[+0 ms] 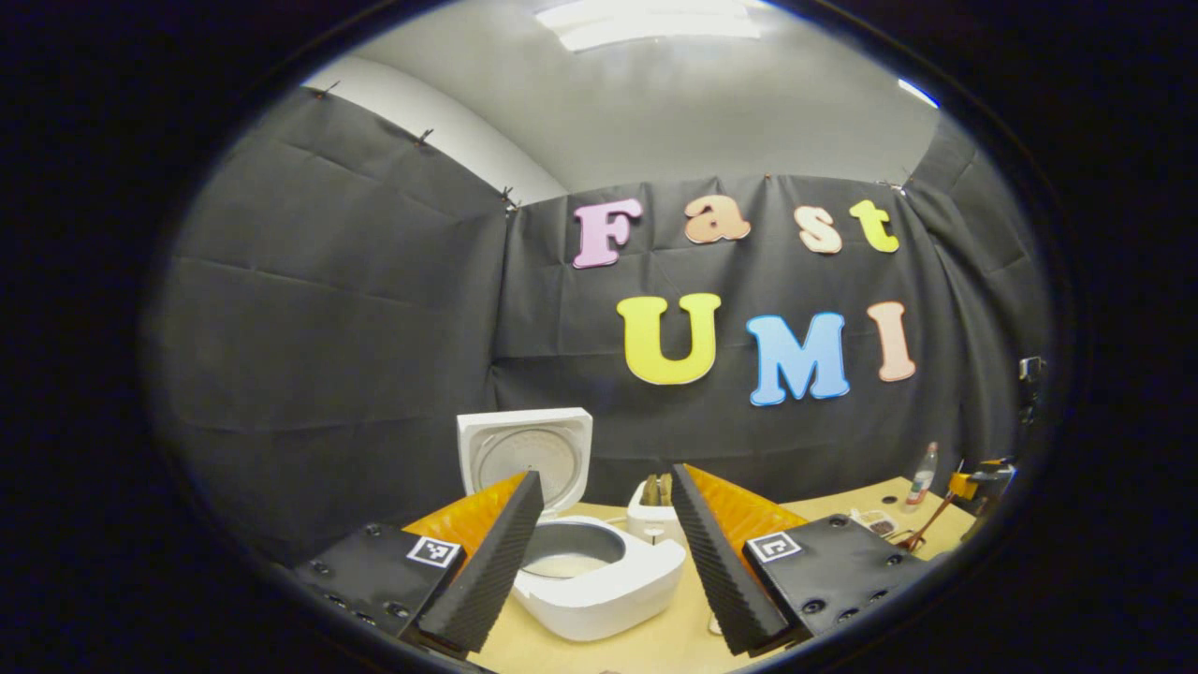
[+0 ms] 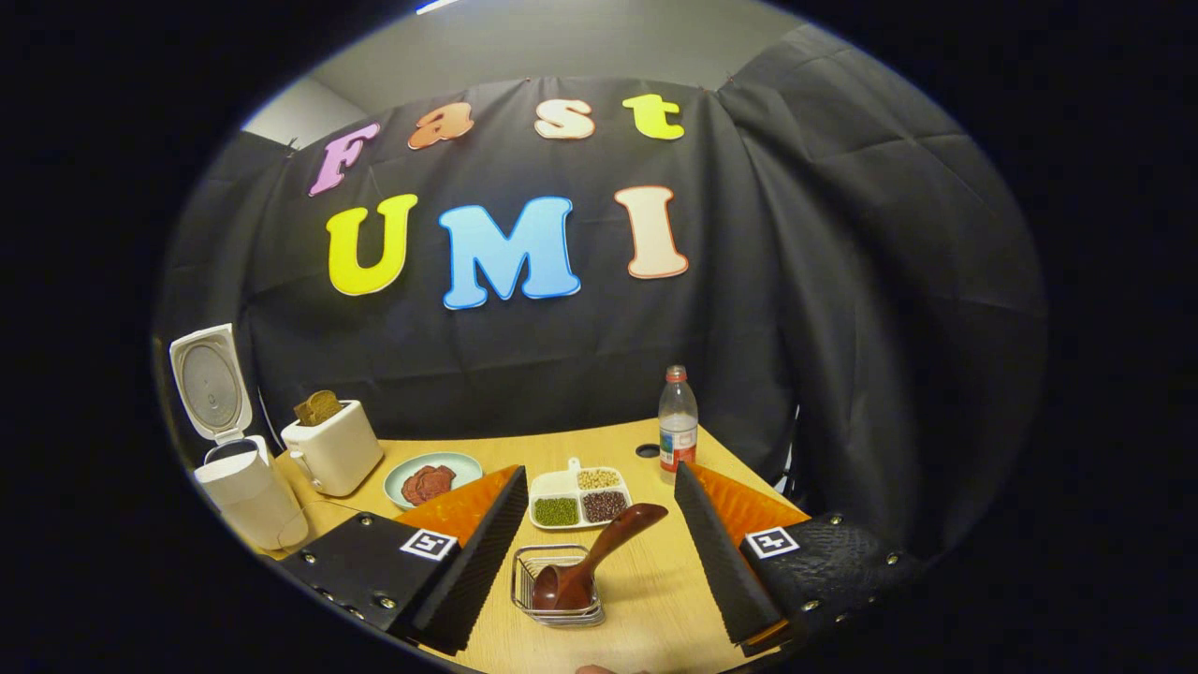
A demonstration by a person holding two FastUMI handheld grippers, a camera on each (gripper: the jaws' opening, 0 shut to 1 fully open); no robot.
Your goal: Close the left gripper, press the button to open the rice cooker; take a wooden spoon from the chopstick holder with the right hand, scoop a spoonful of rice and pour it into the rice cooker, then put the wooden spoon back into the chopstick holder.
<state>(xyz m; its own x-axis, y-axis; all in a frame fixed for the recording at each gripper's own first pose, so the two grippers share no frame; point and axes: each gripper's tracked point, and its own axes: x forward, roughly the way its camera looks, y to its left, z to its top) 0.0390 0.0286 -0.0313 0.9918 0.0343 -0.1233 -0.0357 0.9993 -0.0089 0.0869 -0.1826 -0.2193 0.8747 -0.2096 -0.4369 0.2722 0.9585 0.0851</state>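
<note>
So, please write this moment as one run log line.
rice cooker: lid open | wooden spoon: in chopstick holder | left gripper: open | right gripper: open

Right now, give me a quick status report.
Both grippers, left and right, open, empty. Rice cooker lid up. Wooden spoon sits in chopstick holder. Nothing blocking.

From my seat, light comes from a ceiling panel [image 1: 646, 23] overhead, blown out to white glare in the left gripper view. The table [image 2: 655, 580] is evenly lit, with a soft shadow beside the wooden spoon [image 2: 599, 552]. Fisheye bending curves the edges, where detail dims and smears; centres are sharp.
</note>
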